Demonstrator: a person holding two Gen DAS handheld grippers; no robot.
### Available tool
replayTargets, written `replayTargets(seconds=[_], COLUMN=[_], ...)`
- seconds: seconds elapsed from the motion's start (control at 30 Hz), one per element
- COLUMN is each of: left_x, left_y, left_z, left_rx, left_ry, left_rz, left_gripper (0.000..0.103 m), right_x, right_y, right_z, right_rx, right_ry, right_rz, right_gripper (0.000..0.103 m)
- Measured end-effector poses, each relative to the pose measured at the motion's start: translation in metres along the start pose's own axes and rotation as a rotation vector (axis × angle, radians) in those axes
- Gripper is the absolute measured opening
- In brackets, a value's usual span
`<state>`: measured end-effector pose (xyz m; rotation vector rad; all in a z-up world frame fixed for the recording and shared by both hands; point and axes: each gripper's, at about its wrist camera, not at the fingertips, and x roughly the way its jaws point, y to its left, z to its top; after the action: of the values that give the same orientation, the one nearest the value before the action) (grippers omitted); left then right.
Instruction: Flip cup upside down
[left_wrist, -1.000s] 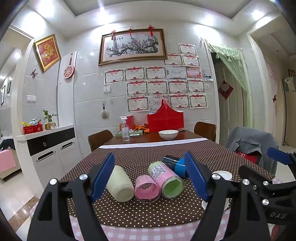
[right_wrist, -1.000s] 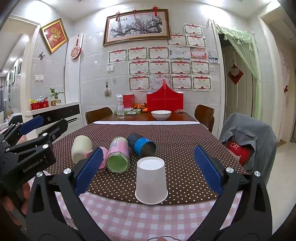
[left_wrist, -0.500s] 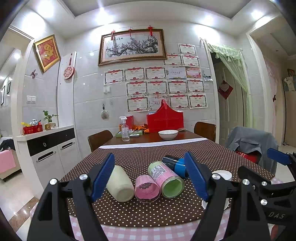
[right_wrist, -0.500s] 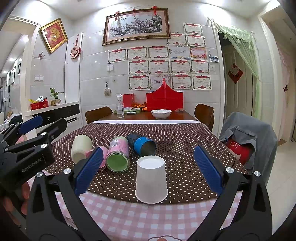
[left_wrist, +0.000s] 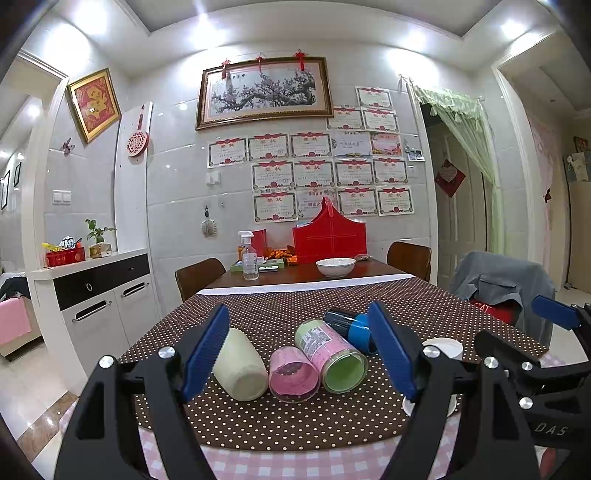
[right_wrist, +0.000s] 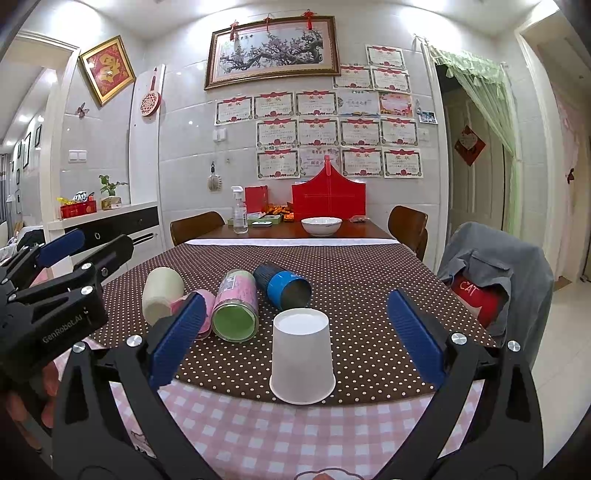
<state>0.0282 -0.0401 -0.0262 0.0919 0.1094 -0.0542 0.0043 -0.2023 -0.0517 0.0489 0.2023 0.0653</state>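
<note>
A white paper cup (right_wrist: 302, 356) stands upside down, mouth down, near the front edge of the dotted brown tablecloth (right_wrist: 351, 266). My right gripper (right_wrist: 295, 339) is open and empty, with the cup between its blue pads but not touched. In the left wrist view only the cup's top (left_wrist: 445, 347) shows behind the right pad. My left gripper (left_wrist: 301, 352) is open and empty, facing several cups lying on their sides: a cream one (left_wrist: 242, 367), a small pink one (left_wrist: 293, 374), a pink one with a green inside (left_wrist: 334, 354) and a blue one (left_wrist: 351, 326).
The same lying cups show in the right wrist view, cream (right_wrist: 162, 290), pink-green (right_wrist: 238, 304) and blue (right_wrist: 284, 286). A white bowl (right_wrist: 320, 225) and a spray bottle (right_wrist: 239, 210) stand at the table's far end. A chair with a grey jacket (right_wrist: 495, 273) stands at the right.
</note>
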Motion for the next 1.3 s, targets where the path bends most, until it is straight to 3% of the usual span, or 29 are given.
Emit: replayTargets(seconds=[1.3], left_x=[0.0065], left_y=[0.0042], left_z=[-0.0070], left_rx=[-0.005], left_ry=[0.036], left_rz=[-0.015], left_gripper=[0.076], right_x=[0.0003], right_y=[-0.0021], right_z=[-0.0006], right_rx=[0.001], right_ry=[0.003], right_rz=[-0.004], right_gripper=[0.097])
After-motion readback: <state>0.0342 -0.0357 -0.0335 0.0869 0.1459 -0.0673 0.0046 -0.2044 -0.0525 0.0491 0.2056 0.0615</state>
